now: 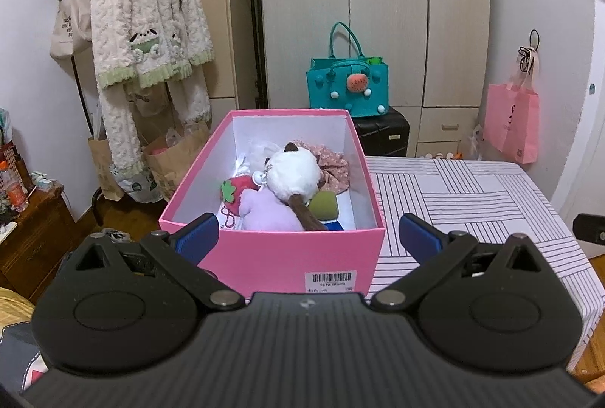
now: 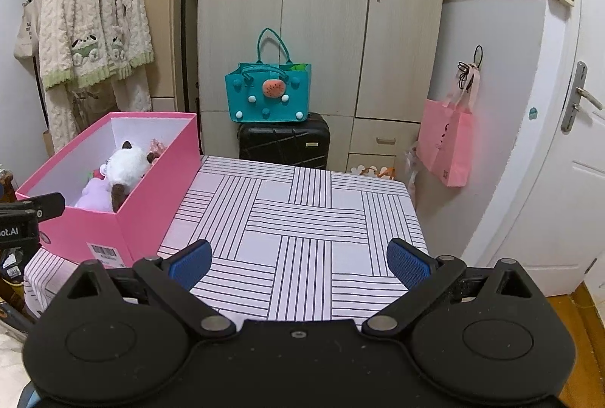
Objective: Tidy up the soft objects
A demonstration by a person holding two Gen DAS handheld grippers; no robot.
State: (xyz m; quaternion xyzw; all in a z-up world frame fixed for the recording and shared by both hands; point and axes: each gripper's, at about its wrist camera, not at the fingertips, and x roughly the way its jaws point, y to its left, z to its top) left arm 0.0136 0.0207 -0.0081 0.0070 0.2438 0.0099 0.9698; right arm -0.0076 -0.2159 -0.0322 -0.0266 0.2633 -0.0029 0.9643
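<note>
A pink box [image 1: 280, 256] stands open on the striped table [image 1: 472, 196], at its left end. Inside lie a white plush cat [image 1: 293, 175] with a brown tail, a lilac plush [image 1: 264, 209], a red strawberry plush [image 1: 236, 190], a green pad [image 1: 323, 205] and a floral cloth [image 1: 332, 162]. My left gripper [image 1: 309, 236] is open in front of the box's near wall, holding nothing. In the right wrist view the pink box [image 2: 151, 196] is at the left, with the white plush cat [image 2: 126, 164] showing. My right gripper [image 2: 298, 262] hangs open over the bare striped table [image 2: 302, 215].
A teal felt bag [image 2: 268, 94] sits on a black suitcase [image 2: 283, 141] before the wardrobe [image 2: 321, 11]. A pink bag [image 2: 446, 143] hangs on the right wall by a white door [image 2: 559, 181]. A fleece robe [image 1: 147, 22] hangs at left above paper bags [image 1: 174, 158].
</note>
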